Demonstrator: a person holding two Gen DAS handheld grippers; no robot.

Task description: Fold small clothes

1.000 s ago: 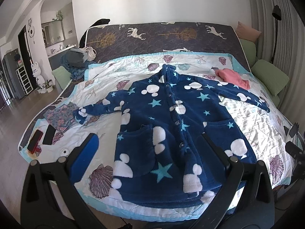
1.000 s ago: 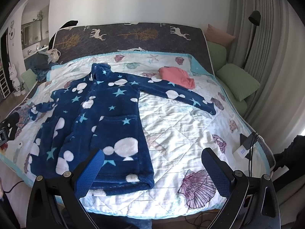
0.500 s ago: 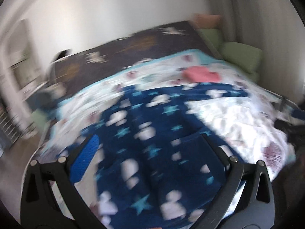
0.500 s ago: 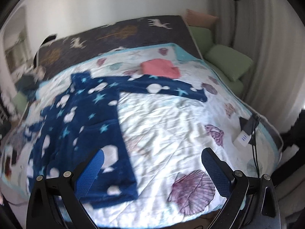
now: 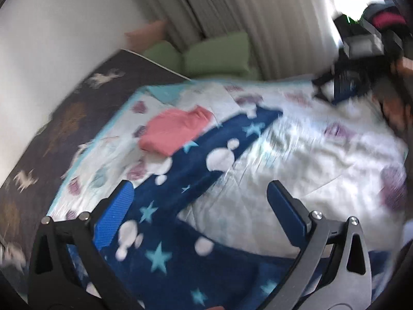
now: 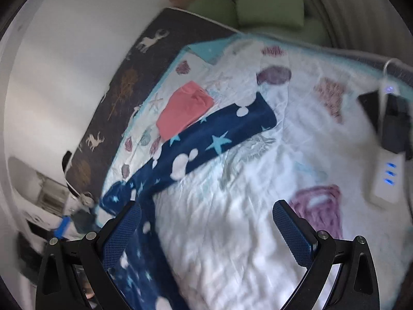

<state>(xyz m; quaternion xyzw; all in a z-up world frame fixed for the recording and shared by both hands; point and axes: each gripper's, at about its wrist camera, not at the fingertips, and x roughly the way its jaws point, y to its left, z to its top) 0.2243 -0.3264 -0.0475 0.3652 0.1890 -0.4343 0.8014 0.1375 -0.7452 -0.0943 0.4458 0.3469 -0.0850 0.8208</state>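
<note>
the step in hand looks like the approach for the first fold: the navy fleece robe with white blobs and pale stars [image 5: 180, 232] lies flat on the white shell-print quilt [image 5: 296, 160], one sleeve [image 6: 216, 134] stretched out beside the folded coral-pink garment [image 6: 185, 108]. the left gripper [image 5: 198, 206] hangs over that sleeve's root, jaws wide apart, holding nothing. the right gripper [image 6: 206, 227] is likewise wide and empty over bare quilt (both views blurred). next, i judge, a pinch at the cuff.

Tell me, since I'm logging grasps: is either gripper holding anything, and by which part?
Nothing is held. The left gripper and right gripper both hang open above the blue robe on the bed, not gripping it.
</note>
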